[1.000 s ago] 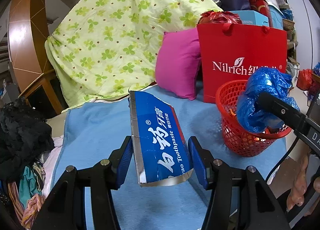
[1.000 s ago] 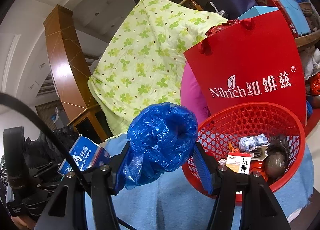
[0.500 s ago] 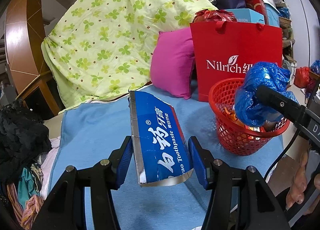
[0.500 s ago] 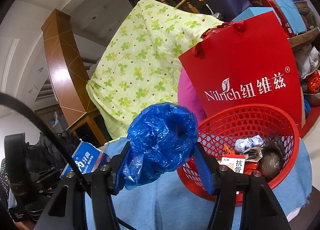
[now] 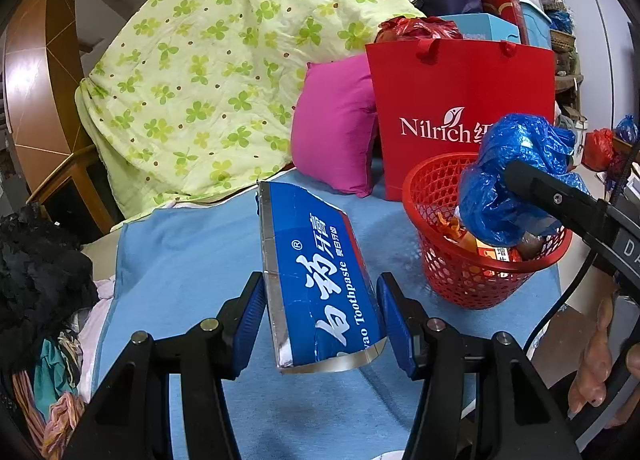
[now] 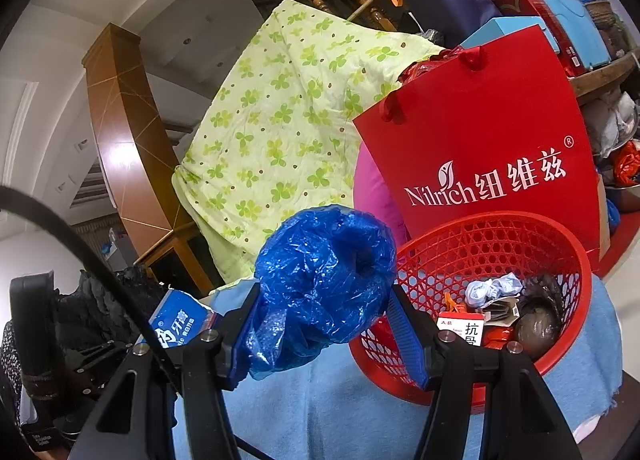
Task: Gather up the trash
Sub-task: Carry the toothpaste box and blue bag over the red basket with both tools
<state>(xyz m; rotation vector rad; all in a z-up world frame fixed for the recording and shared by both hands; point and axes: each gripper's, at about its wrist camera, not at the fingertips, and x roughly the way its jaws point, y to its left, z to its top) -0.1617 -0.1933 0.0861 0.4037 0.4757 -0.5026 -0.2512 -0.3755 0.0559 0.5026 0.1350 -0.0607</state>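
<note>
My left gripper (image 5: 320,312) is shut on a blue toothpaste box (image 5: 316,264), held above the light-blue cloth (image 5: 180,260). In the right wrist view my right gripper (image 6: 324,316) is shut on a crumpled blue plastic bag (image 6: 324,276), just left of the red mesh basket (image 6: 492,236). The basket holds several bits of trash, among them a small red-and-white carton (image 6: 460,328). From the left wrist view the bag (image 5: 516,176) hangs over the basket's (image 5: 452,272) near rim, with the right gripper's finger (image 5: 552,192) across it.
A red Nilrich paper bag (image 5: 464,100) stands right behind the basket, a pink cushion (image 5: 336,128) beside it. A green clover quilt (image 5: 224,60) is draped at the back. Dark clothes (image 5: 36,268) pile at the left. A person's fingers (image 5: 600,356) show at the lower right.
In the left wrist view the basket and the blue bag have slid left, nearer the middle. Both grips are unchanged.
</note>
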